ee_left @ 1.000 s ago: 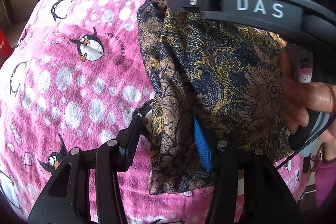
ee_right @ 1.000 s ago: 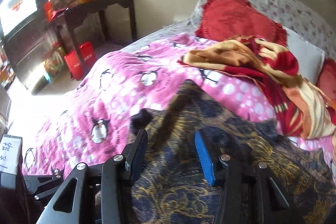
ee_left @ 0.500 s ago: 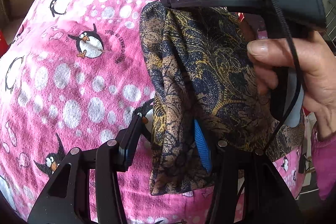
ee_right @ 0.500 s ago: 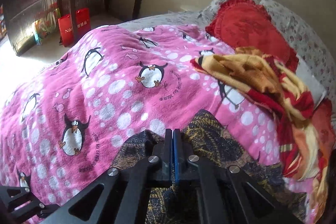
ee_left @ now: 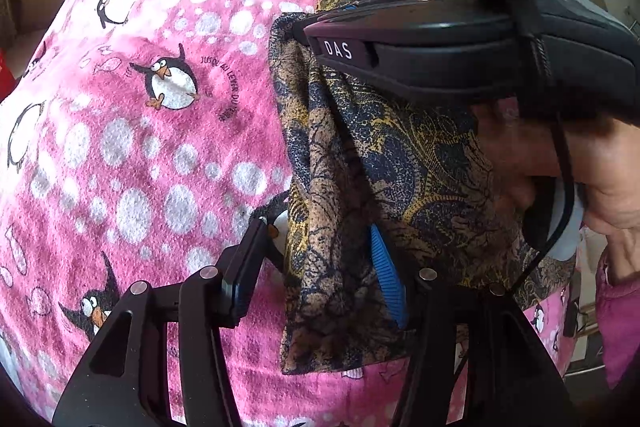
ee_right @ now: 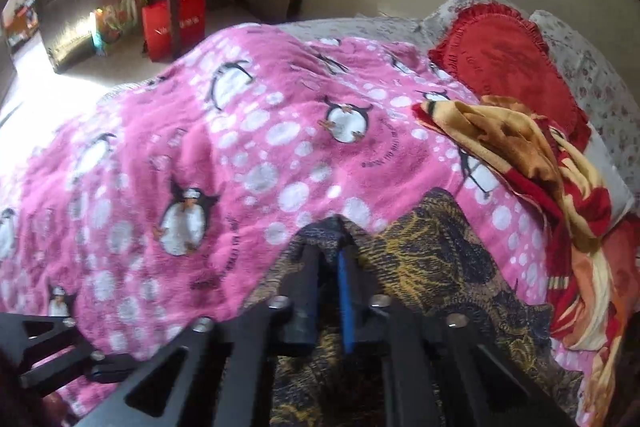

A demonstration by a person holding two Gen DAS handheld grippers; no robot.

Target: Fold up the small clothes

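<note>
with the right tool (ee_right: 326, 269) pinched narrow on the far edge of the patterned garment (ee_left: 384, 163) lying on the pink penguin blanket (ee_left: 132, 155), and the left tool (ee_left: 316, 255) wide astride its near fold, i judge it best to close left, then draw both edges level.

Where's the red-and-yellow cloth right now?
In the right wrist view, the red-and-yellow cloth lies crumpled at right, on the pink blanket, beside the red pillow.

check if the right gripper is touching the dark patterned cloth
Touching. The right wrist view shows the right gripper nearly shut with a ridge of the dark patterned cloth pinched between its fingers and lifted off the pink penguin blanket.
</note>
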